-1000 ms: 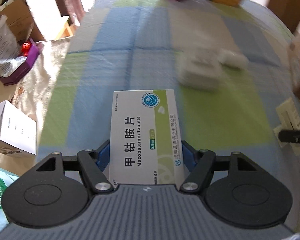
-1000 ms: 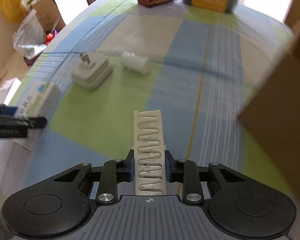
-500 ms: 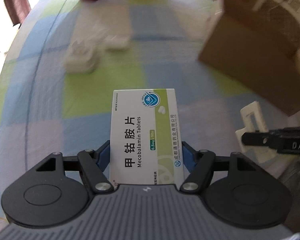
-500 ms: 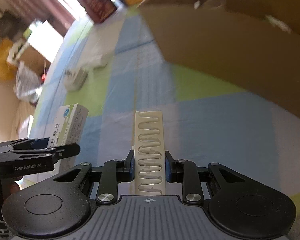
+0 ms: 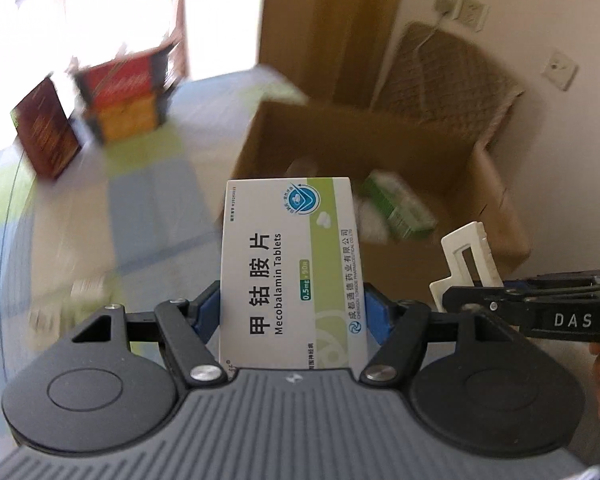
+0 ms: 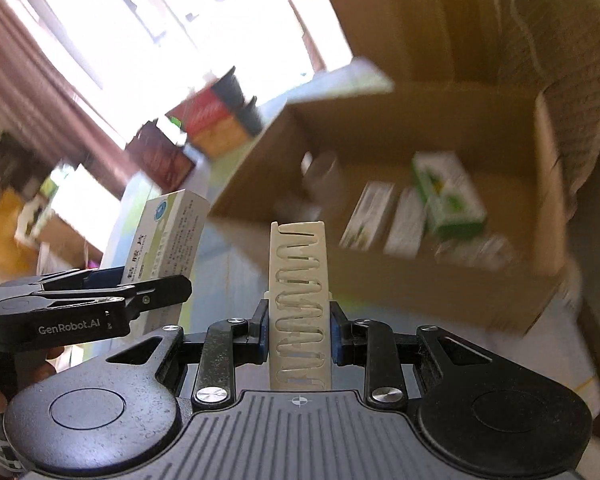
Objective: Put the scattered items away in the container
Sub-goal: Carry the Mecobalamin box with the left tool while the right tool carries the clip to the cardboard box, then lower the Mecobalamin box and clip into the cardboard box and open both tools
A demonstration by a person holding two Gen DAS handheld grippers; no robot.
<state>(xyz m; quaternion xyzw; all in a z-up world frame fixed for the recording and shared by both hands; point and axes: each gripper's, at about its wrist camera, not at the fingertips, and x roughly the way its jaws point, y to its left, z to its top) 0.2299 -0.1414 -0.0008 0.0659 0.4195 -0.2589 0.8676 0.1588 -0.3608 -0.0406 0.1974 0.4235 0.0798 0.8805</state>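
While both tools point toward the open cardboard box (image 5: 364, 152), each has something clamped between its fingers. Left tool (image 5: 292, 316): its blue-padded jaws are closed on the long sides of a white-and-green tablet carton (image 5: 292, 264) printed "Mecobalamin Tablets", which stands upright in the grip, its top edge overlapping the near wall of the box in the left wrist view. Right tool (image 6: 299, 334): its jaws are pressed on both edges of a narrow cream plastic strip (image 6: 300, 292) cut with a zigzag slot, which sticks straight forward from the grip.

Seen from the left wrist, the right tool (image 5: 476, 300) enters at 3 o'clock with the strip (image 5: 466, 256) poking up beside the carton, near the box's front wall. Seen from the right wrist, the left tool (image 6: 160, 292) sits at 9 o'clock, carton (image 6: 168, 236) tilted toward 1 o'clock.

Inside the box lie several small packets, among them a green-and-white one (image 6: 448, 196) at 2 o'clock; the others are blurred. Beyond the box, at 11 o'clock, a dark red box (image 5: 46, 132) and a red-and-orange box (image 5: 124, 100) stand on the checked blue, green and cream cloth (image 5: 148, 208). A quilted brown cushion (image 5: 448, 76) leans on the wall behind the box.
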